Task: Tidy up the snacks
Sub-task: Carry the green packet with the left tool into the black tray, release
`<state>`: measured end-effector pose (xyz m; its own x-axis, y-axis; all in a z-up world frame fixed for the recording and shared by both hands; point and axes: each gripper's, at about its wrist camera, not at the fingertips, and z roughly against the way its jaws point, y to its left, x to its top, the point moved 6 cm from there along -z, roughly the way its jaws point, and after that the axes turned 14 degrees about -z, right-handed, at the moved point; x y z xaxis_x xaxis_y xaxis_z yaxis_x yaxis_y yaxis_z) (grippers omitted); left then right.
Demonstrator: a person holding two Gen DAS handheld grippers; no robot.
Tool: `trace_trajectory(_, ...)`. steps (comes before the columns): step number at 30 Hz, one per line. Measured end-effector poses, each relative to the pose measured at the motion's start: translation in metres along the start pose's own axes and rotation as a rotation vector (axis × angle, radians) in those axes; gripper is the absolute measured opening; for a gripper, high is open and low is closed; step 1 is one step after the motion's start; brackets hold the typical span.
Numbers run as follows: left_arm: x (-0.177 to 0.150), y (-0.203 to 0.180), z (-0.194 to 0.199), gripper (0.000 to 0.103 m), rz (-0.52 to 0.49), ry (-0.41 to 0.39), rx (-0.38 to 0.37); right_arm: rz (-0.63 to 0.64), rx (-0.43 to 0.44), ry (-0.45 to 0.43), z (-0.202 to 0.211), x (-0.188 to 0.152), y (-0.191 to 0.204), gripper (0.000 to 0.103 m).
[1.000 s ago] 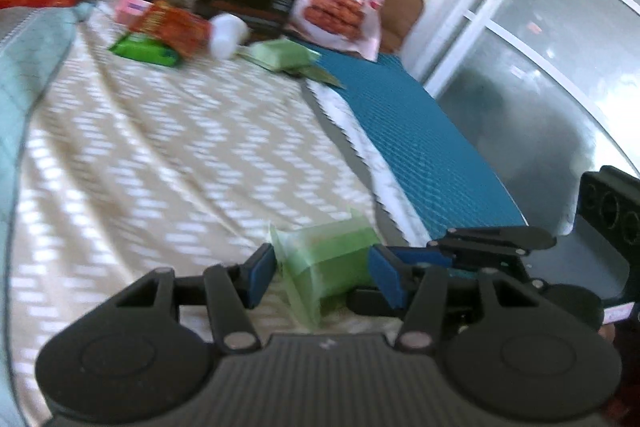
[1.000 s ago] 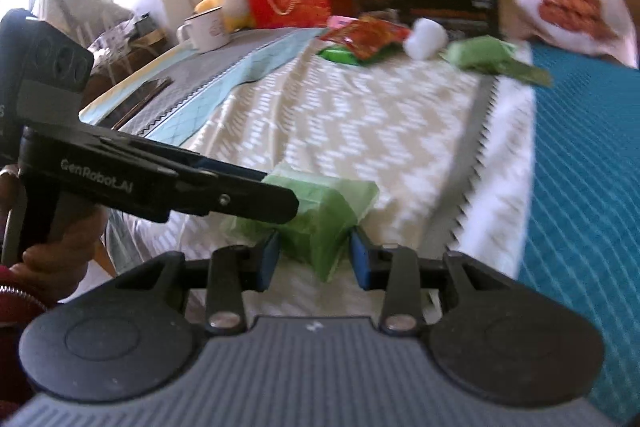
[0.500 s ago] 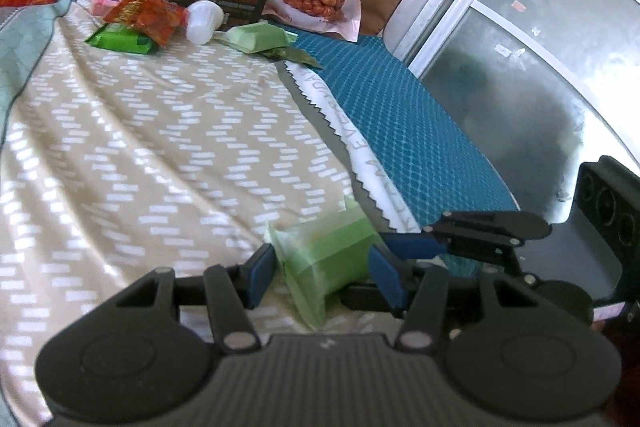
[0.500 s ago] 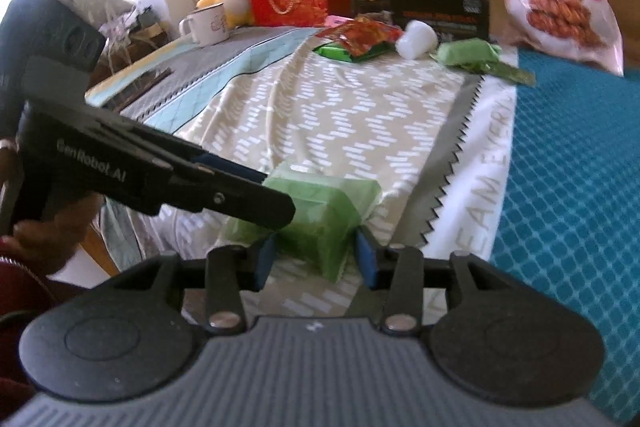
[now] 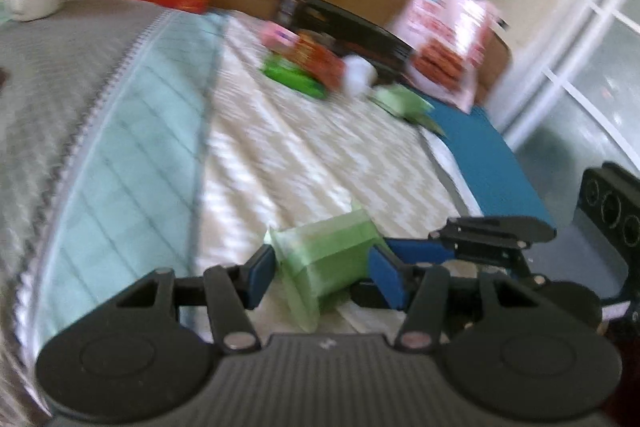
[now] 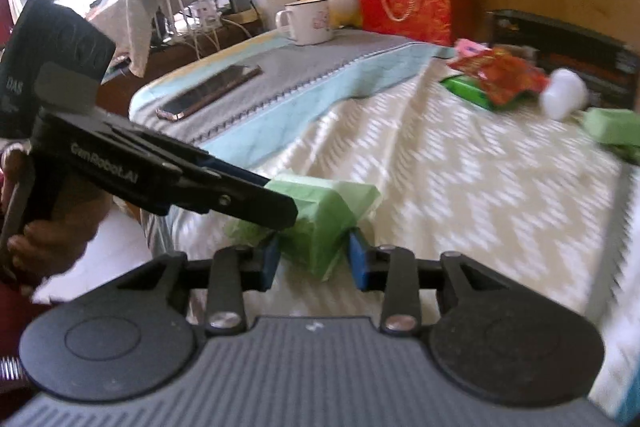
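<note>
**Two-Gripper Carry of One Snack Pack**

A bed with a chevron-patterned sheet [image 5: 304, 163] fills the scene; other snacks [image 5: 308, 67] lie grouped at its far end. The green snack pack [image 5: 328, 259] is held off the sheet near the bed's close edge. The left gripper [image 5: 324, 273] clamps it; the right gripper [image 6: 314, 261], whose jaws have just been closing, grips its other end. Both point downward at a slant. Judged step: transport. Next: carry it to the group, then release.

Both black grippers carry blue-padded fingers [image 6: 270, 259], silver screws, and white "GenRobot.AI" lettering.
</note>
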<state>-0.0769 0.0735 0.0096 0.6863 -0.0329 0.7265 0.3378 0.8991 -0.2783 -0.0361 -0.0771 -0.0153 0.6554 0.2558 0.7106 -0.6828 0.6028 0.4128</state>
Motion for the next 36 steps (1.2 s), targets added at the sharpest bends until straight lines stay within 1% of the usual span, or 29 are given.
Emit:
trace_trajectory(3,0.023,0.014,0.000,0.052,0.024,-0.031,0.028,-0.010,0.027,-0.010,-0.012,0.024,0.000,0.038)
trace_trajectory(6,0.066,0.024,-0.010,0.052,0.008,-0.081,0.035,-0.019,0.040,-0.064,-0.010,0.053,-0.009,0.038)
trace_trajectory(9,0.114,0.023,-0.031,0.052,-0.027,-0.123,0.040,-0.020,0.020,-0.143,-0.007,0.093,-0.026,0.038)
trace_trajectory(12,0.165,0.015,-0.068,0.052,-0.073,-0.172,0.050,-0.052,-0.026,-0.222,-0.009,0.144,-0.060,0.038)
trace_trajectory(13,0.183,0.013,-0.084,0.052,-0.083,-0.178,0.050,-0.064,-0.041,-0.239,-0.012,0.158,-0.071,0.038)
trace_trajectory(15,0.220,0.019,-0.110,0.052,-0.098,-0.183,0.045,-0.095,-0.081,-0.272,-0.019,0.190,-0.100,0.038)
trace_trajectory(17,0.255,0.028,-0.142,0.052,-0.098,-0.169,0.041,-0.133,-0.109,-0.281,-0.030,0.215,-0.129,0.038)
trace_trajectory(19,0.276,0.038,-0.171,0.052,-0.095,-0.144,0.046,-0.178,-0.131,-0.269,-0.045,0.234,-0.160,0.038)
trace_trajectory(21,0.284,0.045,-0.194,0.053,-0.085,-0.111,0.061,-0.227,-0.143,-0.240,-0.061,0.245,-0.183,0.038)
trace_trajectory(23,0.286,0.050,-0.211,0.056,-0.080,-0.079,0.087,-0.259,-0.145,-0.200,-0.073,0.246,-0.198,0.038)
trace_trajectory(24,0.284,0.052,-0.216,0.058,-0.084,-0.071,0.095,-0.261,-0.149,-0.183,-0.079,0.244,-0.201,0.041)
trace_trajectory(26,0.279,0.050,-0.220,0.066,-0.104,-0.074,0.078,-0.232,-0.182,-0.165,-0.088,0.243,-0.203,0.048)
trace_trajectory(27,0.278,0.048,-0.218,0.067,-0.113,-0.082,0.080,-0.214,-0.205,-0.172,-0.089,0.242,-0.202,0.054)
trace_trajectory(28,0.277,0.047,-0.213,0.069,-0.119,-0.096,0.091,-0.198,-0.221,-0.191,-0.088,0.241,-0.201,0.058)
trace_trajectory(30,0.275,0.047,-0.195,0.071,-0.127,-0.140,0.105,-0.192,-0.226,-0.243,-0.078,0.239,-0.198,0.058)
trace_trajectory(33,0.265,0.049,-0.163,0.071,-0.100,-0.198,0.080,-0.200,-0.220,-0.329,-0.048,0.229,-0.190,0.058)
trace_trajectory(35,0.251,0.058,-0.142,0.071,-0.075,-0.210,0.075,-0.189,-0.202,-0.381,-0.023,0.214,-0.179,0.058)
trace_trajectory(36,0.240,0.063,-0.133,0.071,-0.059,-0.205,0.075,-0.192,-0.187,-0.386,-0.014,0.205,-0.173,0.058)
